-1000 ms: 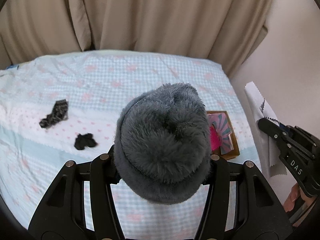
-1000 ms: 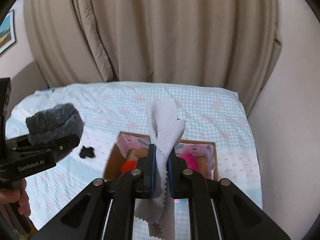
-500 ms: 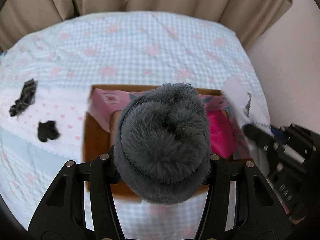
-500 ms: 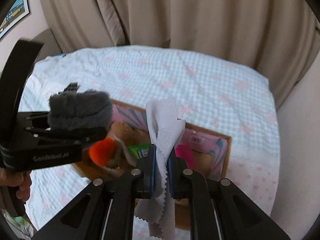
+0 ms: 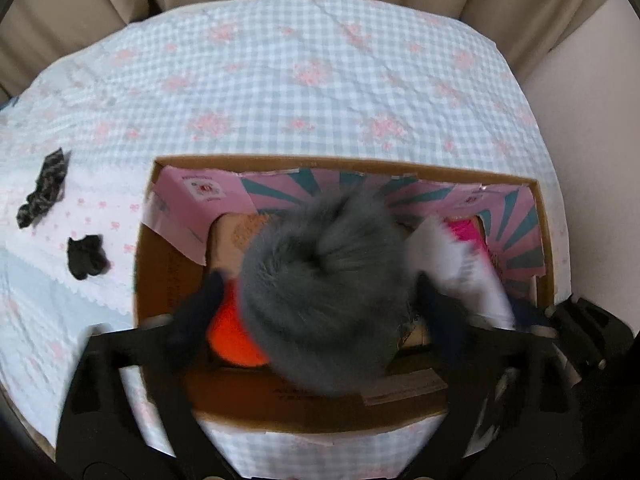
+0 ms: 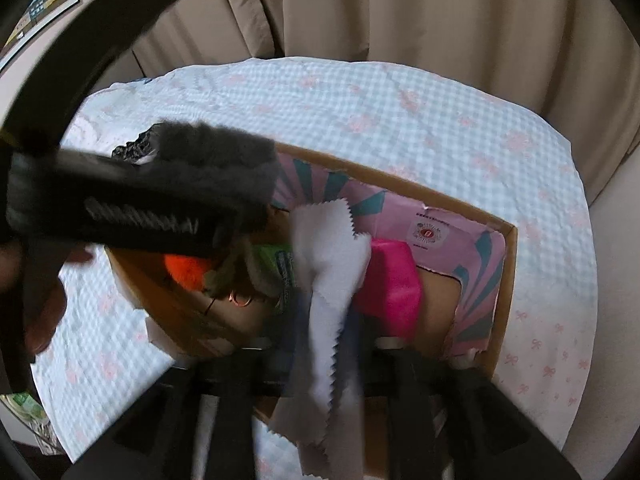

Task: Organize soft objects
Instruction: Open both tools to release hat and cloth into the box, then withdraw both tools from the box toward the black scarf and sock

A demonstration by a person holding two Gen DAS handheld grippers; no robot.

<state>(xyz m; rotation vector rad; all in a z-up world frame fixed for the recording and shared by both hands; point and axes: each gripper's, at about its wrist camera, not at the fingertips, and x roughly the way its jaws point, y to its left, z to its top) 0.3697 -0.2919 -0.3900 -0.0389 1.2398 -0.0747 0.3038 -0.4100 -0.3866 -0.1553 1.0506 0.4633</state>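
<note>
My left gripper (image 5: 316, 300) is over the open cardboard box (image 5: 344, 164) with a grey fluffy ball (image 5: 324, 280) between its blurred fingers, which stand wide apart. The ball also shows in the right wrist view (image 6: 216, 160). My right gripper (image 6: 326, 320) is above the box (image 6: 506, 280) with a white zigzag-edged cloth (image 6: 328, 280) hanging between its fingers, which look parted and blurred. The cloth shows at the box's right in the left wrist view (image 5: 460, 264). Inside the box lie an orange fluffy ball (image 6: 186, 270), a pink block (image 6: 390, 288) and a green packet (image 6: 276, 264).
The box stands on a bed with a blue-checked cover (image 5: 320, 80). Two dark fabric pieces (image 5: 44, 188) (image 5: 86, 256) lie on the bed left of the box. Beige curtains (image 6: 400, 12) hang behind; a wall is at the right.
Both grippers moved forward and down over the box. Both sets of fingers have spread apart from their earlier tight hold; the grey ball and the cloth are blurred in motion.
</note>
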